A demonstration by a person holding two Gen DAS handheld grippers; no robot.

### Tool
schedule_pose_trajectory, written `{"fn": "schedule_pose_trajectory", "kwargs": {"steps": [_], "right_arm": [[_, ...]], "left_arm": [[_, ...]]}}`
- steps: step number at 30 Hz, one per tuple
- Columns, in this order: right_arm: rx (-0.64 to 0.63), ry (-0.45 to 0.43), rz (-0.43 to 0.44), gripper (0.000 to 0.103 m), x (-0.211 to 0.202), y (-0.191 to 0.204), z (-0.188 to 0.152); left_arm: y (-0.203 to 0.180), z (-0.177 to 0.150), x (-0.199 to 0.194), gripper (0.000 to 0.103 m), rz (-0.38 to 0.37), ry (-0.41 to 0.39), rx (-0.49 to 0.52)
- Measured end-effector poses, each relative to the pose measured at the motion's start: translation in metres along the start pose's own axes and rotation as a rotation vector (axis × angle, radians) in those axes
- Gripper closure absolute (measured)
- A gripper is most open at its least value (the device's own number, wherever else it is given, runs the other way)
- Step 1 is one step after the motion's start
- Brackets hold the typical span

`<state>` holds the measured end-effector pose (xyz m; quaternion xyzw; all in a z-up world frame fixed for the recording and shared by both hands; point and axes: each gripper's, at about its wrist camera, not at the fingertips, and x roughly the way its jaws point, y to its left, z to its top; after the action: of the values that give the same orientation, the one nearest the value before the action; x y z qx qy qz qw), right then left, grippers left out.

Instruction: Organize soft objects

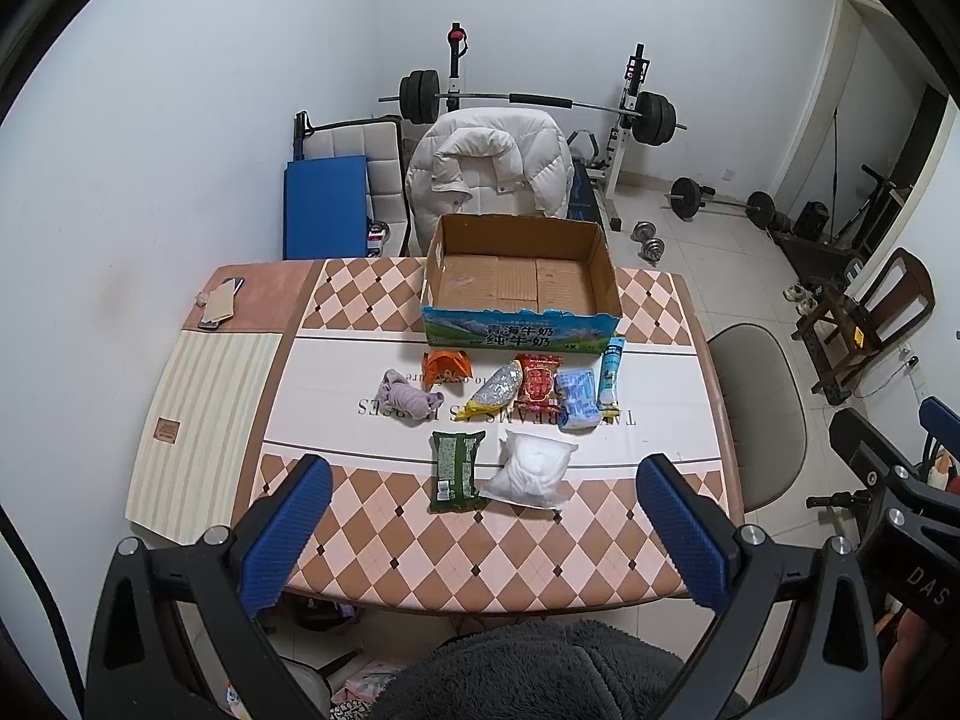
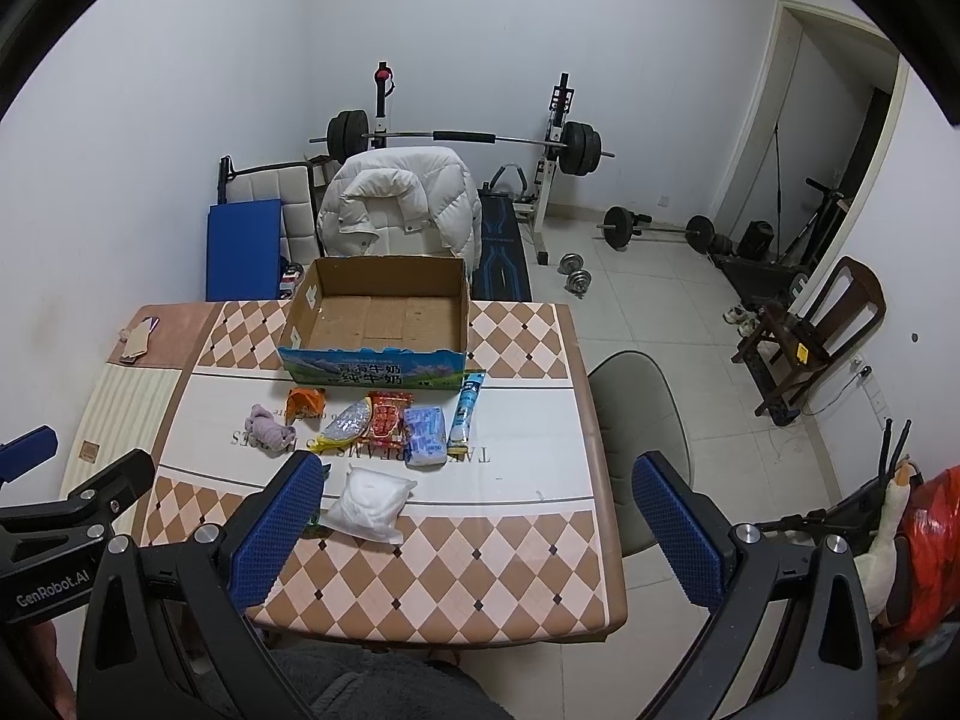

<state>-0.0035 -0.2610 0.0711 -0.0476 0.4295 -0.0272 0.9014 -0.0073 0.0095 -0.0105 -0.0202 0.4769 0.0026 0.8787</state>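
Blue-padded jaws on the left gripper point(image 1: 483, 531) and right gripper point(image 2: 477, 531) stand wide apart, holding nothing. Beyond them, the open brown cardboard box point(image 1: 603, 264) is bare inside, so sorting seems unstarted. In front of the box lie a crumpled white plastic bag point(image 1: 531, 474), dark green packet point(image 1: 457, 471), bunched lilac cloth point(image 1: 405, 399) and other pouches.

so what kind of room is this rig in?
Likely a spare room at home, doubling as a gym: a barbell rack and loose dumbbells stand behind a dining table that holds a cardboard box and soft packets.
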Motion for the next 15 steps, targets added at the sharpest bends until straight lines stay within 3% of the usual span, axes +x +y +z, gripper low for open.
{"fn": "schedule_pose_trajectory", "kwargs": {"steps": [15], "right_arm": [[0.003,-0.007,0.001,0.0,-0.0037,-0.0008,0.0081]], "left_arm": [[0.0003,-0.0002,0.0003,0.0,0.002,-0.006,0.002]]}}
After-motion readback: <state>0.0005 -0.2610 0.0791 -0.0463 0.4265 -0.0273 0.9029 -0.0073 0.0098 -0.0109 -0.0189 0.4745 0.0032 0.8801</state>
